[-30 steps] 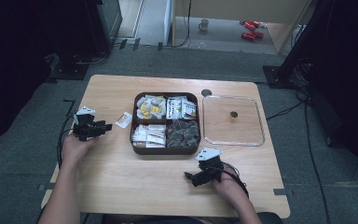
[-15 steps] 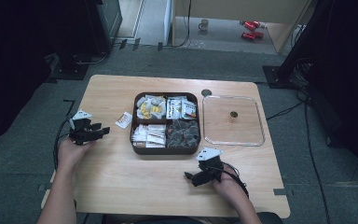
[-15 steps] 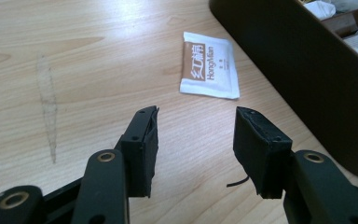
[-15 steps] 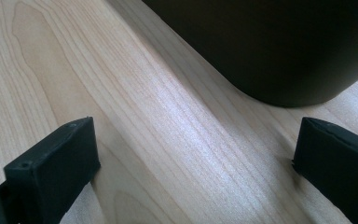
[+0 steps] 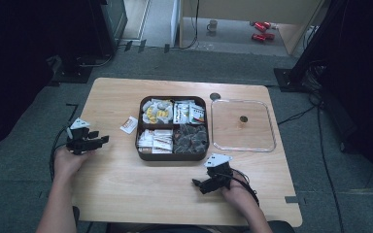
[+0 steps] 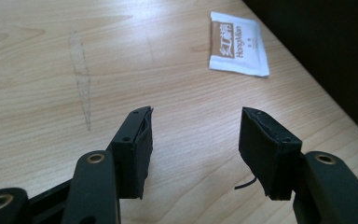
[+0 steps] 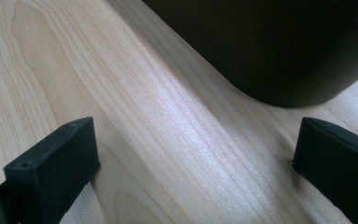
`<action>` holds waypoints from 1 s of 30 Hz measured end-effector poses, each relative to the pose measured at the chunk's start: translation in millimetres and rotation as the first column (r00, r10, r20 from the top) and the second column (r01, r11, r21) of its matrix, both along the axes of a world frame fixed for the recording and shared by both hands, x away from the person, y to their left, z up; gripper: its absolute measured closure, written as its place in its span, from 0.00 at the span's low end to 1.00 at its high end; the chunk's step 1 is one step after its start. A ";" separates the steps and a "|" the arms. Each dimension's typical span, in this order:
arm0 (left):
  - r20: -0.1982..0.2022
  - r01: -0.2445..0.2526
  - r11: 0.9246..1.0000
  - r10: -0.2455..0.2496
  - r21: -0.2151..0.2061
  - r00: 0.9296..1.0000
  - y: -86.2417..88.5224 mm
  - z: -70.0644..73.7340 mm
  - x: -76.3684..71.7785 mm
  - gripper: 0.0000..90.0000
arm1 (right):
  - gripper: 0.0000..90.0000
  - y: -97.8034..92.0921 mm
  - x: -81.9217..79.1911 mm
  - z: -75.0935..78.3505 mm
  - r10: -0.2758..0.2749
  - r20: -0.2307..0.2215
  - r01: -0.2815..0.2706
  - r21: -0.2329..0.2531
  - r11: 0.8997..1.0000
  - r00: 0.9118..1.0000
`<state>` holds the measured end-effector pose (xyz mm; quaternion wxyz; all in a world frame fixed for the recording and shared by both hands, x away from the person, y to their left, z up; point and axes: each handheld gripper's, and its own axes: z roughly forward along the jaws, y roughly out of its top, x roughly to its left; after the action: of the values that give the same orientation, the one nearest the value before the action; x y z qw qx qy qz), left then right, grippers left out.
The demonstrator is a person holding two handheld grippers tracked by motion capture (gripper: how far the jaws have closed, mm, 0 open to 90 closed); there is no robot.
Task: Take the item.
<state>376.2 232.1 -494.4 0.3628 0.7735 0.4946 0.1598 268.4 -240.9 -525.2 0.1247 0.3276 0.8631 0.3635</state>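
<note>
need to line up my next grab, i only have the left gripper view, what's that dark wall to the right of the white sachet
Observer: It is the dark tray with four compartments of packets; the white sachet lies on the table just outside its left wall.
Operator: is my left gripper near it
Observer: No, the left gripper sits near the table's left edge, jaws open, pointing toward the sachet.
Operator: and the right one
Observer: The right gripper rests open on the table in front of the tray.
</note>
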 end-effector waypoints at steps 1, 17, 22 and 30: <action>0.000 -0.003 1.000 0.003 0.001 1.000 2.2 -2.5 0.2 0.50 | 0.00 0.0 0.0 0.0 0.000 0.000 0.000 0.000 1.000 1.000; 0.009 -0.020 0.998 0.020 0.055 1.000 10.7 -13.9 1.6 0.48 | 0.00 0.0 0.0 -0.1 0.000 0.001 0.000 0.001 1.000 1.000; 0.047 0.005 0.995 -0.010 0.101 0.999 8.8 -16.9 -0.7 0.41 | 0.00 0.0 0.0 -0.1 0.000 0.001 0.000 0.001 1.000 1.000; 0.075 -0.025 0.996 0.018 0.085 0.997 6.8 -21.7 -2.1 0.30 | 0.00 0.0 0.0 0.0 0.000 0.000 0.000 0.000 1.000 1.000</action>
<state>374.1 238.9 -516.1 0.3456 0.7765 0.4819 0.2131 268.4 -241.0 -525.2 0.1247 0.3274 0.8633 0.3633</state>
